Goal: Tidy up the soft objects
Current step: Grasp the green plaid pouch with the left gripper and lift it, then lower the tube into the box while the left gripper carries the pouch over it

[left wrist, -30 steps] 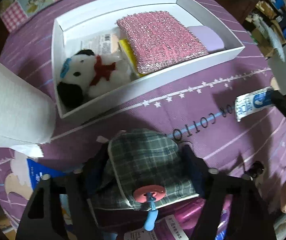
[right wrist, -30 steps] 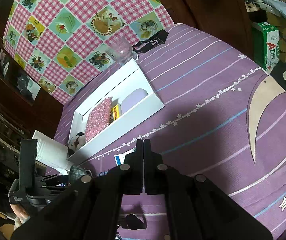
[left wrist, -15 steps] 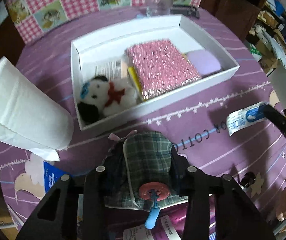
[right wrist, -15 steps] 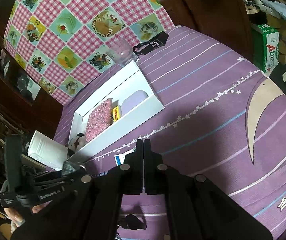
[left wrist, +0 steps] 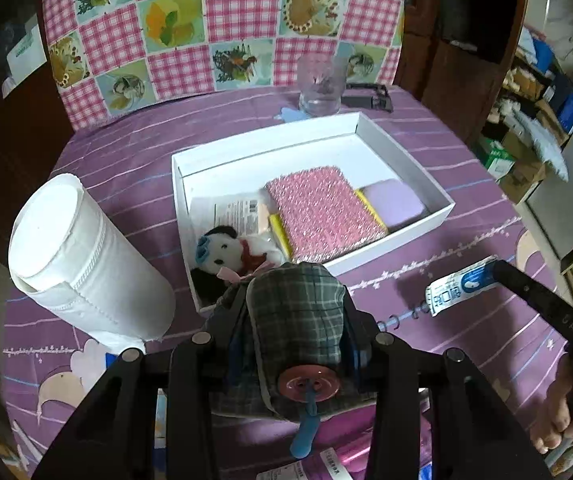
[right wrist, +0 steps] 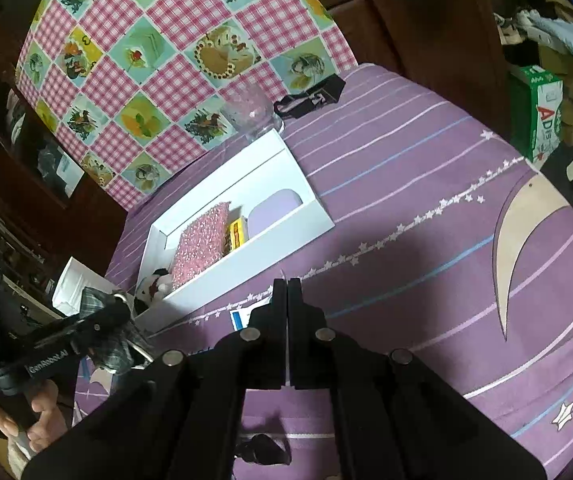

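In the left wrist view, above the purple-clothed counter [left wrist: 426, 168], the left gripper [left wrist: 294, 320] pinches a green plaid pouch [left wrist: 296, 320] with a pink button, held just before the near wall of the white box [left wrist: 406, 160]. Inside the box lie a plush dog [left wrist: 232, 250], a pink glitter pad [left wrist: 322, 212] and a lilac sponge [left wrist: 392, 202]. A paper towel roll [left wrist: 82, 268] stands left of the box, a glass [left wrist: 320, 88] behind it. At right, the right gripper's tips clamp a white-and-blue sachet [left wrist: 460, 288].

In the right wrist view, the right gripper [right wrist: 287, 288] has its fingers pressed together on the thin sachet, whose corner shows beside them. The plaid pouch [right wrist: 96, 300] hangs at the box's [right wrist: 270, 240] left end.
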Action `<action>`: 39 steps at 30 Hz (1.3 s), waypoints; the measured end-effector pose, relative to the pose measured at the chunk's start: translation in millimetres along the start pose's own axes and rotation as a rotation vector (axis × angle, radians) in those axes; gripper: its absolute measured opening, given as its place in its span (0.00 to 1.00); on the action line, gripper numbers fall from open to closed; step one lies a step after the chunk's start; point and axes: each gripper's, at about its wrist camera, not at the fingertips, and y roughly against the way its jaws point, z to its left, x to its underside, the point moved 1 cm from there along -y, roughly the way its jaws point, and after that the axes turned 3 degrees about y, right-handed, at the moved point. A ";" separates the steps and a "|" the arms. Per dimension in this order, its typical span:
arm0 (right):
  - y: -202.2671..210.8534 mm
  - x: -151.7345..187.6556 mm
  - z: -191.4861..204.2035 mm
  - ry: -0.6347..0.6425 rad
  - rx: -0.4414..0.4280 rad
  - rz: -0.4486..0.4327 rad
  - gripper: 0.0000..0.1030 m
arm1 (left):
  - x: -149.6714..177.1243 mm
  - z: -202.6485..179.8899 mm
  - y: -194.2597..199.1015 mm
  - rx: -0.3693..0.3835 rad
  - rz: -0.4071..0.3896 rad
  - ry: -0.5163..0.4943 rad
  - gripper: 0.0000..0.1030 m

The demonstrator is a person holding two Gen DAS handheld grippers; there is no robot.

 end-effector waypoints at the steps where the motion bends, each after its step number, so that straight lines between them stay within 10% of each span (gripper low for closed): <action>1: 1.6 -0.9 0.5 0.001 0.002 -0.009 0.01 | 0.3 0.1 1.6 0.008 -0.009 0.000 0.38; 21: 17.4 -76.6 64.4 -0.044 -0.124 -0.112 0.01 | -12.8 42.8 48.1 0.170 -0.293 0.218 0.38; 39: -44.8 -96.0 57.2 -0.183 -0.213 -0.065 0.01 | -7.7 34.7 18.8 0.148 -0.335 0.269 0.38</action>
